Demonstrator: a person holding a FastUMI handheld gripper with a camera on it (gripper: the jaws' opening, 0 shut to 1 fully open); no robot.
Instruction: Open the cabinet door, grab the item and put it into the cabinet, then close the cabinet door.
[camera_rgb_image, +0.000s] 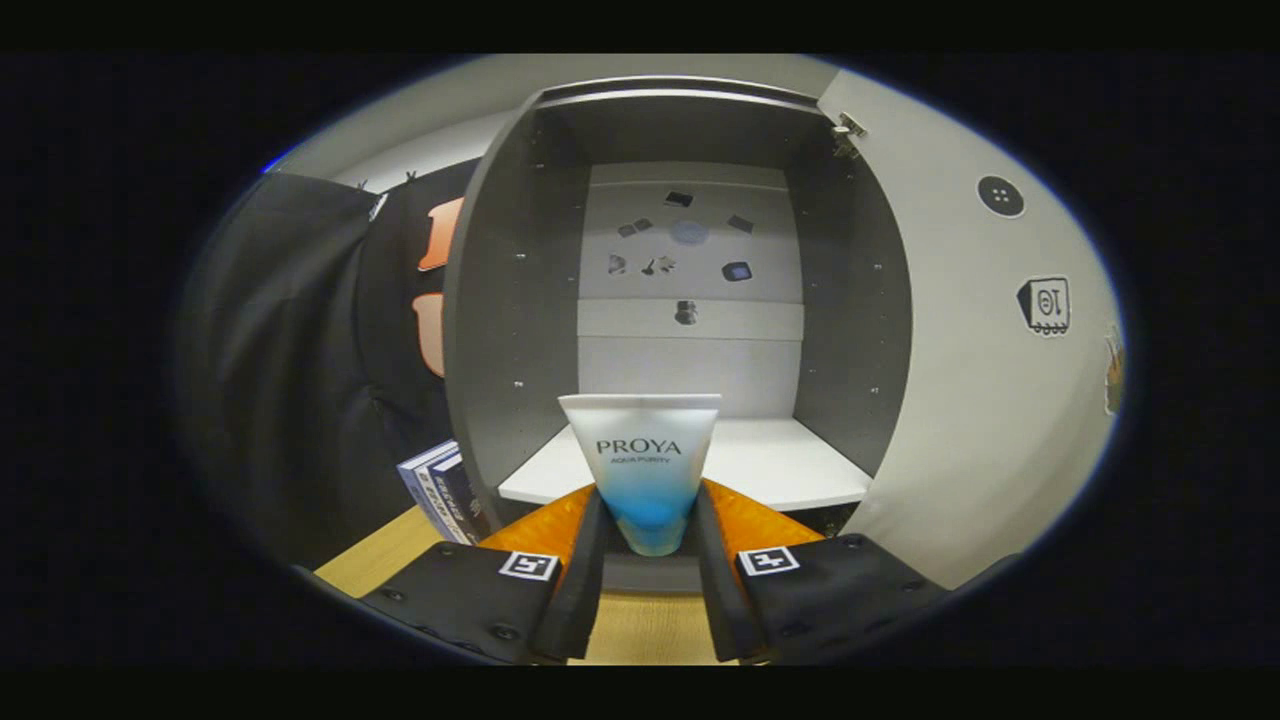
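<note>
While the claw (648, 520) grips the tube (642, 465) between both fingers just before the open cabinet (500, 300), it should carry it level onto the white shelf (780, 465), clear of the door (960, 400).

Tube (644, 470) in my claw (648, 515): white at flat crimped end, fading to blue lower down, dark lettering on front. Stands upright, crimped end up, narrow blue end down between fingers, both pressing its sides. Cabinet (690, 290) just beyond tube, open: grey side walls, pale back panel, white bottom shelf (780, 465) bare. Cabinet door (980, 400) swung wide to right, pale inner face toward me, hinge at top corner. Tube not yet inside, hangs ahead of shelf edge.
</note>
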